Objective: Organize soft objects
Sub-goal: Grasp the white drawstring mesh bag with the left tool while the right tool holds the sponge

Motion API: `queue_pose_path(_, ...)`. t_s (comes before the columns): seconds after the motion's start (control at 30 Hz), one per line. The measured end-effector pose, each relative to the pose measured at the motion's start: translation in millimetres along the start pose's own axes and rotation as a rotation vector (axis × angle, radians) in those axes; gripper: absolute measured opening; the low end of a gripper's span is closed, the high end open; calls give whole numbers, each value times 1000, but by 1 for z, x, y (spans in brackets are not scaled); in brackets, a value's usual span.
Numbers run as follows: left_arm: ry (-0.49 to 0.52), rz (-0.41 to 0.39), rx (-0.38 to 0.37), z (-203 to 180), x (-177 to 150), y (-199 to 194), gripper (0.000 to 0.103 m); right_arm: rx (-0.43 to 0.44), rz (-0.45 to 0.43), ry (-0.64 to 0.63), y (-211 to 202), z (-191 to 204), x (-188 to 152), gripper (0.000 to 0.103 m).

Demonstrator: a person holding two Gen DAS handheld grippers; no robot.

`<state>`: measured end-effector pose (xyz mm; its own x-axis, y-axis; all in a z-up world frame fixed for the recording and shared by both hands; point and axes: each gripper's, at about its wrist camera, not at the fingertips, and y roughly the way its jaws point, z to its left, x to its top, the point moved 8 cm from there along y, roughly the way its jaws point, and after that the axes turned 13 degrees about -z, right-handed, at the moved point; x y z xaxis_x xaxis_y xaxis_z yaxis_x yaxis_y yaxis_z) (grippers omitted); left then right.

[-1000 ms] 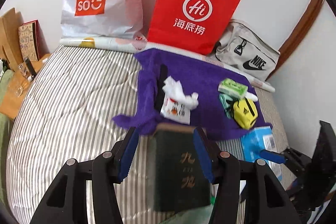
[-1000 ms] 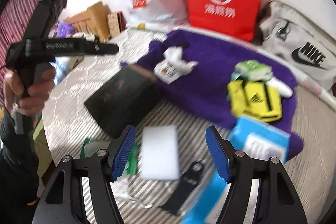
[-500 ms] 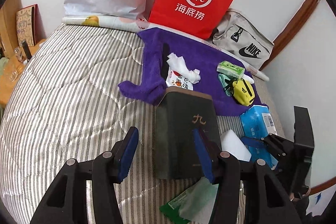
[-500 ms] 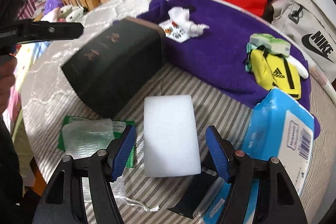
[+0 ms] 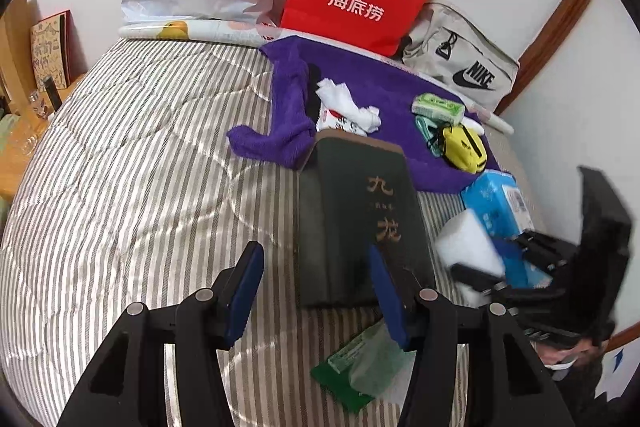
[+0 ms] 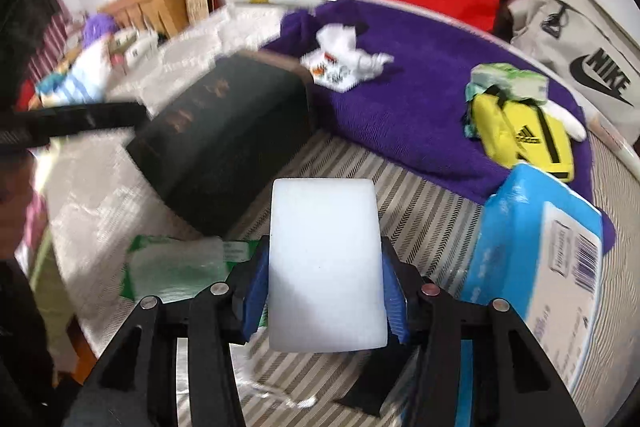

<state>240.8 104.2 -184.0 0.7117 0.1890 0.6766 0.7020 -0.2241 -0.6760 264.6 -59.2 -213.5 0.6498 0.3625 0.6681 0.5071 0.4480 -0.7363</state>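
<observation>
Two claws at work. Right claw [image 6: 325, 301] just closed, blue pads now pressed on both sides of white rectangular foam sponge [image 6: 326, 267]. Left claw [image 5: 316, 293] spread, nothing between its pads; dark green box with gold characters [image 5: 356, 219] just ahead of its right finger. Ahead of both: purple towel [image 6: 420, 99] already carrying crumpled white cloth [image 6: 344, 47] and yellow pouch [image 6: 520, 131]. Probably early going: sponge gripped, not yet placed. Blue tissue pack [image 6: 536, 247] to the right, green wipes packet [image 5: 364, 367] below, both waiting.
</observation>
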Motion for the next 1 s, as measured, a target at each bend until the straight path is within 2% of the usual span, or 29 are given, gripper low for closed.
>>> queue_pose_path(0.3, 43, 24, -34, -28, -37, -12, 54, -11, -129, 74, -67, -2, -9, 50)
queue_pose_path(0.4, 63, 29, -41, -36, -48, -18, 54, -15, -146, 82, -80, -4, -19, 50)
queue_pose_path(0.53, 109, 32, -31, -48, -64, -18, 59, -21, -161, 108, -95, -8, -36, 50)
queue_pose_path(0.77, 139, 82, -10, -56, -89, 1, 59, -46, -162, 114, -113, -14, -71, 50)
queue_pose_path(0.8, 146, 85, -15, -58, -92, 2, 61, -51, -162, 114, -114, -15, -76, 50)
queue_pose_path(1.0, 220, 81, -32, -74, -102, 4, 86, -71, -142, 154, -112, -30, -104, 50)
